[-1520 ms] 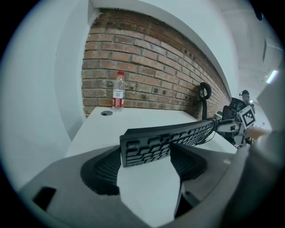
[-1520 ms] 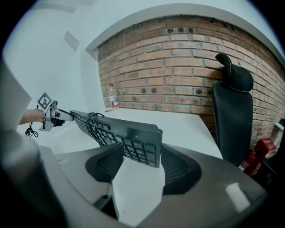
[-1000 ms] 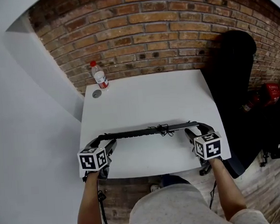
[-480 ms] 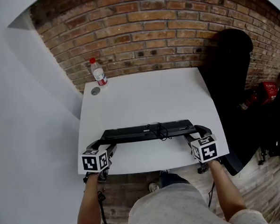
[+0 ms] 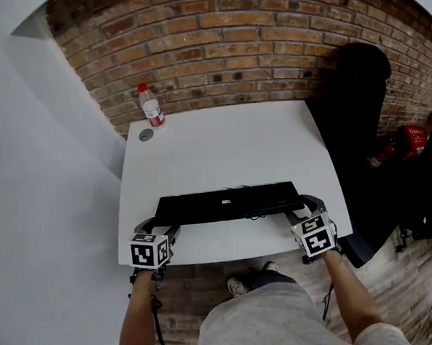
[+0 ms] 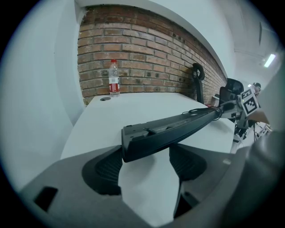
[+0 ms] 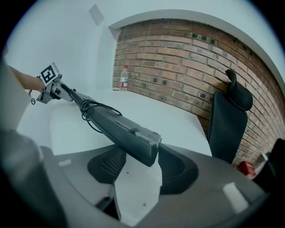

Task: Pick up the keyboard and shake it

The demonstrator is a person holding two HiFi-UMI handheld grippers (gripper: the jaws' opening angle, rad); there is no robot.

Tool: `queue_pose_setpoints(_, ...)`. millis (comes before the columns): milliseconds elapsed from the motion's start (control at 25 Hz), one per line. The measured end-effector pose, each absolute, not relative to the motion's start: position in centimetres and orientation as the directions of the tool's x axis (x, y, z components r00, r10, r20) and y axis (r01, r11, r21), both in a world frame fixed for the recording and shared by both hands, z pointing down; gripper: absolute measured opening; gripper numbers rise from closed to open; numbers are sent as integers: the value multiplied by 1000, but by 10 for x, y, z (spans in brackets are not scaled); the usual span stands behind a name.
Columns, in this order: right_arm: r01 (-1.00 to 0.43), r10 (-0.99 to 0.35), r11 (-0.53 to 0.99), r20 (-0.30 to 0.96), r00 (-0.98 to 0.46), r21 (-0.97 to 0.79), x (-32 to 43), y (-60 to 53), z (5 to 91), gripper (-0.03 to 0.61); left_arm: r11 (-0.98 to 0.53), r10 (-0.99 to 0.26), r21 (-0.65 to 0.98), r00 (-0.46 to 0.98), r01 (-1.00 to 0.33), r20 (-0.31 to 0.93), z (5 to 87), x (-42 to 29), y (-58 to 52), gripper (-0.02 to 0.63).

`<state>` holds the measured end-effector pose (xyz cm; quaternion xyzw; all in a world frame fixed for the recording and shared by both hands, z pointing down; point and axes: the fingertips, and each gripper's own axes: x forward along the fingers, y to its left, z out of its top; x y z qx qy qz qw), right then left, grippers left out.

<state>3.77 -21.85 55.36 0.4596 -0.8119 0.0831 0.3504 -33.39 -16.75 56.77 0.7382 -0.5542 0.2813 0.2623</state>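
A: From the head view, what sort of room?
B: White counter [image 5: 222, 146] pushed against a brick wall [image 5: 230, 43], with wooden floor below.
A: And the hands?
B: Both forearms stretched forward and down. Left hand-held gripper [image 5: 152, 224] clamped on the left end of the black keyboard [image 5: 229, 202], right hand-held gripper [image 5: 305, 205] clamped on the right end. Keyboard lengthwise along the counter's near edge.
A: Anything around it?
B: Upright red-capped bottle [image 5: 151, 106] at the far left corner, small round grey thing [image 5: 146, 134] just beside it. Black chair [image 5: 355, 123] off the right side.
A: Left gripper view?
B: Jaws set wide, ribbed pads against the keyboard's short end. Keyboard raised off the counter here, shadow beneath, slanting away to the other gripper's marker cube.
A: Right gripper view?
B: Same kind of grip on the opposite end. Looped cable [image 7: 91, 109] draped over the keyboard farther along. Chair close on the right, something red [image 7: 246, 168] on the floor beyond.
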Motion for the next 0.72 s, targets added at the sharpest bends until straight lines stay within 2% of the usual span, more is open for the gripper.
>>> queue_pose_setpoints(720,-630,-693,656,664,-282,417,42,-203,579,238,-306,-579,-11,177,-952,796,600,-331,-144,328)
